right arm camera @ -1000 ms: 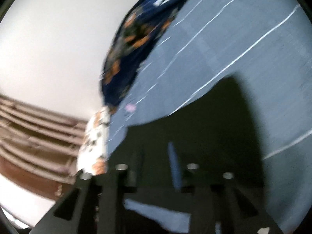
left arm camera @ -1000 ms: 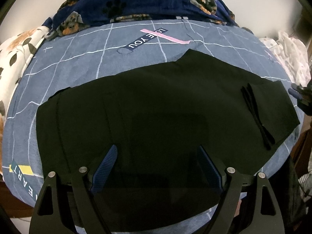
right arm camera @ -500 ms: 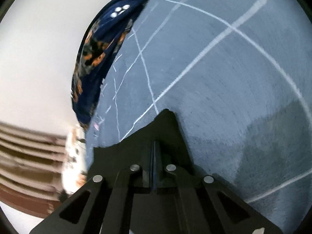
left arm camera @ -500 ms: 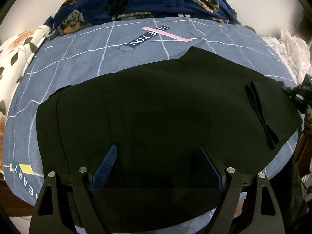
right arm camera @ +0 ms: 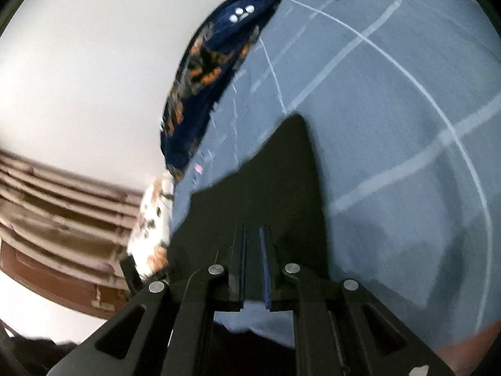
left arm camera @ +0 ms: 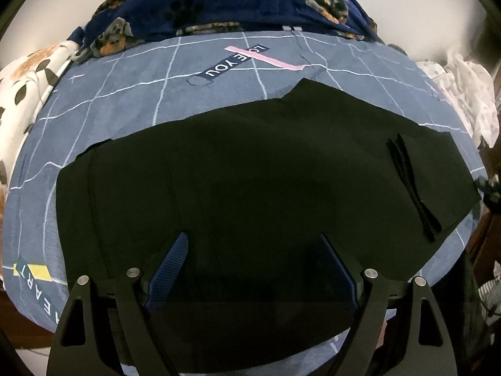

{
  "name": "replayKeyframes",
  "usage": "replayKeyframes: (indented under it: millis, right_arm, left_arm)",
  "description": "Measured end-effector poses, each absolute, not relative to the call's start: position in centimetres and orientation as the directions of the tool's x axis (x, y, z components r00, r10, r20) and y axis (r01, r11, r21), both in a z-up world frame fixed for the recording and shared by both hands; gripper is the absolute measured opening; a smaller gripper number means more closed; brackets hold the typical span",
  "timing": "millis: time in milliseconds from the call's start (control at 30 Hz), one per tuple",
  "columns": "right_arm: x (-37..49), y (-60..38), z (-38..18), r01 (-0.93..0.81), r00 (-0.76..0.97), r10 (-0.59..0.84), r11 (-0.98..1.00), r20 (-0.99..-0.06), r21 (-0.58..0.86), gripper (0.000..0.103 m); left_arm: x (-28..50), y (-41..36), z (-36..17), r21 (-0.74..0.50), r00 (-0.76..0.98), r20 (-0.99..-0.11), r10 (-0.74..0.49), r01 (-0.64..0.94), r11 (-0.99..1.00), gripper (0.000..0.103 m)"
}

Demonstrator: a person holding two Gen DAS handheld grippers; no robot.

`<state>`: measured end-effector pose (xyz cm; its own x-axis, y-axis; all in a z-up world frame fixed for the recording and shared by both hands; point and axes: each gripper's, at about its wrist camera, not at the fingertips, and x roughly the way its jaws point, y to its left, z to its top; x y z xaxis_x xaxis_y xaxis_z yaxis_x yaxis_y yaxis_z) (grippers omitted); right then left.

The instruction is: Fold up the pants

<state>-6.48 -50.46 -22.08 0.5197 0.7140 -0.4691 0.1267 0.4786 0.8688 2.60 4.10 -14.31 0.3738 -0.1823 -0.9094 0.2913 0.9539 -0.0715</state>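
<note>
Black pants (left arm camera: pixel 250 172) lie flat across a blue grid-patterned bed sheet (left arm camera: pixel 125 100), waistband with drawstrings (left arm camera: pixel 413 188) at the right. My left gripper (left arm camera: pixel 253 244) is open, hovering over the near edge of the pants. My right gripper (right arm camera: pixel 254 235) has its jaws nearly together over the right end of the black pants (right arm camera: pixel 281 181); a narrow gap shows between the pads, and whether cloth is pinched there is hidden. The right wrist view is blurred.
A navy dog-print blanket (left arm camera: pixel 235 3) lies along the far side of the bed. A white leaf-print pillow (left arm camera: pixel 25 87) is at the left, white cloth (left arm camera: pixel 466 91) at the right. Brown slatted furniture (right arm camera: pixel 62 219) stands beyond the bed.
The right gripper closed from wide open to nearly shut at the pants' right end, then swung and opened a little. The left gripper stayed open and nearly still.
</note>
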Motion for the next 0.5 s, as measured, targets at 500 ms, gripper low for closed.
replayKeyframes:
  millis: [500]
  right_arm:
    - [-6.8,-49.6,-21.6,0.143,0.533,0.634,0.585,-0.560,0.798,0.011]
  left_arm:
    - [2.9,9.1,-9.0,-0.155,0.470,-0.847,-0.247,0.226,0.962,0.084]
